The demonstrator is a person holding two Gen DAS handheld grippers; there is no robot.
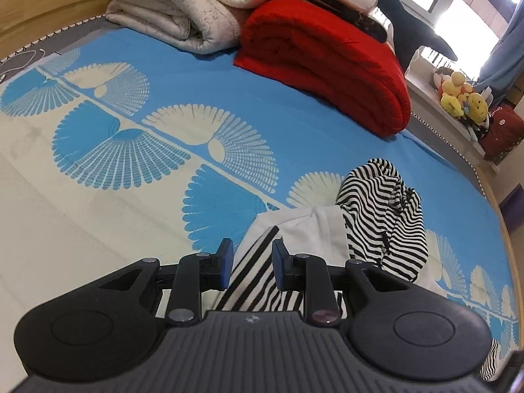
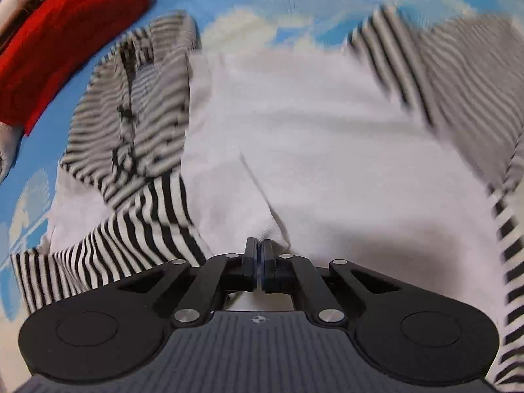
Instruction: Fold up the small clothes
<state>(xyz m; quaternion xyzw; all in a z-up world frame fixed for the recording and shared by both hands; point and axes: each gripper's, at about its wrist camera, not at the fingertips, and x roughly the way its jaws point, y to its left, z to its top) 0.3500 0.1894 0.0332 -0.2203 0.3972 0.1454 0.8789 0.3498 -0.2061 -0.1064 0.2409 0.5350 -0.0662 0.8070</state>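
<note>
Folding this will feel like handling almost nothing: the striped garment [image 2: 294, 137], white in the body with black-and-white striped sleeves, is thin, soft and floppy, so it will sag and slide wherever you don't hold it. It lies spread and rumpled on the bed sheet [image 1: 163, 75], blue and cream with fan prints. Your right gripper [image 2: 261, 245] has its jaws pressed together at a crease in the white body; whether any cloth is pinched there you cannot tell through the blur. Your left gripper [image 1: 252, 258] stands a little apart, a striped sleeve [image 1: 255, 278] running between its pads [image 1: 226, 262] without being squeezed. Take hold at hems and sleeve ends, not mid-panel, or the fabric will bunch. A bunched striped part [image 1: 383, 216] sits on the far side and probably needs flattening first. The red folded blanket [image 1: 327, 68] and the pale rolled quilt [image 1: 177, 9] lie well apart, leaving you open sheet to work on
</note>
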